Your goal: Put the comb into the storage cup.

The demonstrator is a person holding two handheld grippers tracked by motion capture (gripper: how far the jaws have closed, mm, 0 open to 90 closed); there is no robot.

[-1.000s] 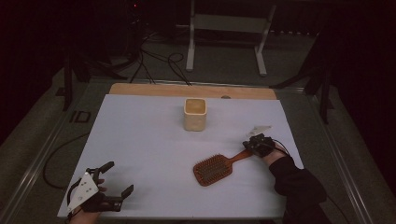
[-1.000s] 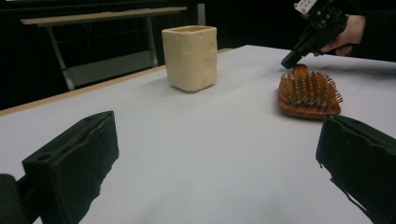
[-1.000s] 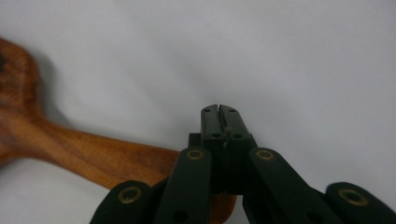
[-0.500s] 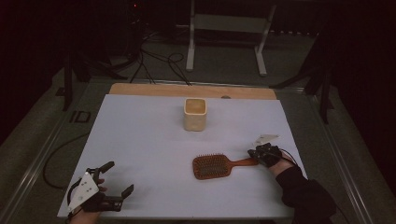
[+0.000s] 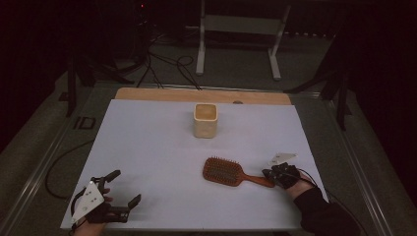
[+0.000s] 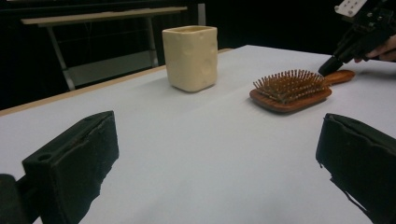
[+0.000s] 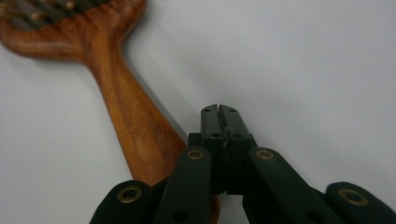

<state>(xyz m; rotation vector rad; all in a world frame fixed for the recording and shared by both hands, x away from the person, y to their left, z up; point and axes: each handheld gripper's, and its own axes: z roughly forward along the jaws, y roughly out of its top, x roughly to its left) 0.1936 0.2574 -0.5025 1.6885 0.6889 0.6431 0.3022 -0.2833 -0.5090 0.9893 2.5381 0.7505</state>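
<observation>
We have our right gripper (image 5: 273,173) down at the wooden handle of the hairbrush (image 5: 223,170), its jaws pressed together with nothing between them. In the right gripper view the handle runs just to the left of the closed tips and passes under the linkage, so the tips seem to rest against its side rather than clamp it, though the angle leaves that contact uncertain. The brush lies flat on the white tabletop (image 5: 147,147), bristles up, its head pointing away from those jaws. We judge the work as nudging or turning the brush, which lies loose and ungripped; if it is meant for the cup, lifting and carrying it there all remain.

Our left gripper (image 5: 120,189) hovers low with its jaws spread wide and empty. Seen between them, the cream square cup (image 6: 190,57) stands upright far ahead, well apart from the brush (image 6: 292,90) off toward the right jaw. Bare tabletop lies between brush and cup, so nothing blocks the way.
</observation>
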